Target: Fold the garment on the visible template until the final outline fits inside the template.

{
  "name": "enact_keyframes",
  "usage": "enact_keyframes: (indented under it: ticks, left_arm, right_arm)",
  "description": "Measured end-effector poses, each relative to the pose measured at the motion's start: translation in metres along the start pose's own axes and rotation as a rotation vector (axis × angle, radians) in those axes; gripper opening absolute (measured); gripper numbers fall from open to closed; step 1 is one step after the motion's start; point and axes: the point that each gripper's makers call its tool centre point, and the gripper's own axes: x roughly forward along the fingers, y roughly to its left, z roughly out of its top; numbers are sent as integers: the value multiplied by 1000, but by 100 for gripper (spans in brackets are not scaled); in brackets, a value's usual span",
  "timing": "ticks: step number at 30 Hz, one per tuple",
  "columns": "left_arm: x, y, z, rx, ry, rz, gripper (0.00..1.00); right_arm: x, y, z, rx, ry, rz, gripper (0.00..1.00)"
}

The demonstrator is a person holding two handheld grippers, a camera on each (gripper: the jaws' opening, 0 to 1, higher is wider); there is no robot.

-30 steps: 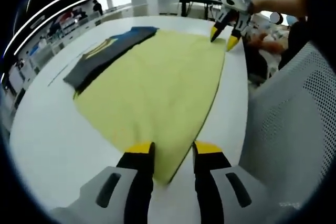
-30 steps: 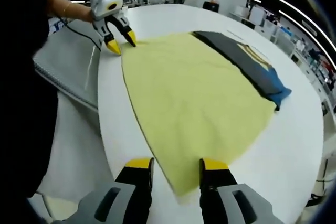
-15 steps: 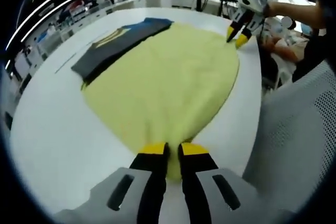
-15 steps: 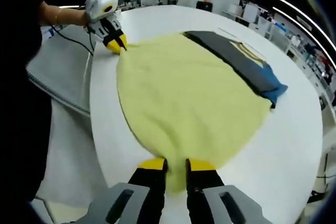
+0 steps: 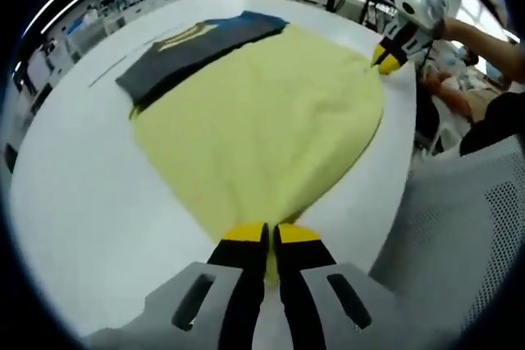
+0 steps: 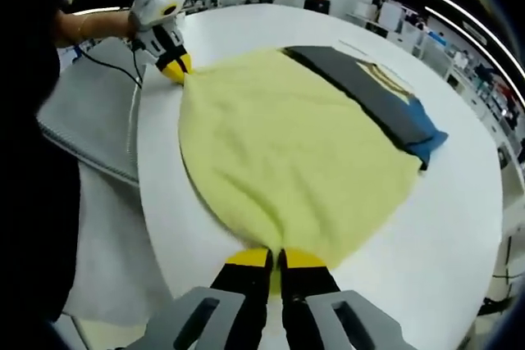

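So both grippers are clamped onto the yellow garment right now, one at each near corner. In the left gripper view, the left gripper sits at the bottom centre with its yellow-tipped jaws pinched together on the cloth's pointed corner. The right gripper shows up in the upper right of that frame, jaws closed on the other corner, held by a hand coming in from the right edge.

The garment spreads out across the middle of the white table, pulled to a point at each gripped corner. At its far edge, toward the upper left, there's a dark grey piece with a yellow graphic and a blue end, lying flat and touching the yellow cloth; can't tell if it's part of the same garment or a separate one.

A white mesh chair back fills the lower right of the left gripper view, just beside the table edge.

Right gripper view is the mirror image: own jaws shut on the cloth at bottom centre, other gripper upper left.
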Motion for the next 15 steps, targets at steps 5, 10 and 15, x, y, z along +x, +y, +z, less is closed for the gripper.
enact_keyframes:
  ticks: [5,10,15]
  left_arm:
    - [-9,-2,5,-40,-8,-13,1]
    - [-17,-7,6,-64,-10,-27,1]
    - [-26,-12,7,-81,0,-37,1]
  right_arm:
    - [-11,-1,4,34,-1,0,0]
    - [-24,-2,12,43,-12,-1,0]
    - [-33,1,18,40,-6,6,0]
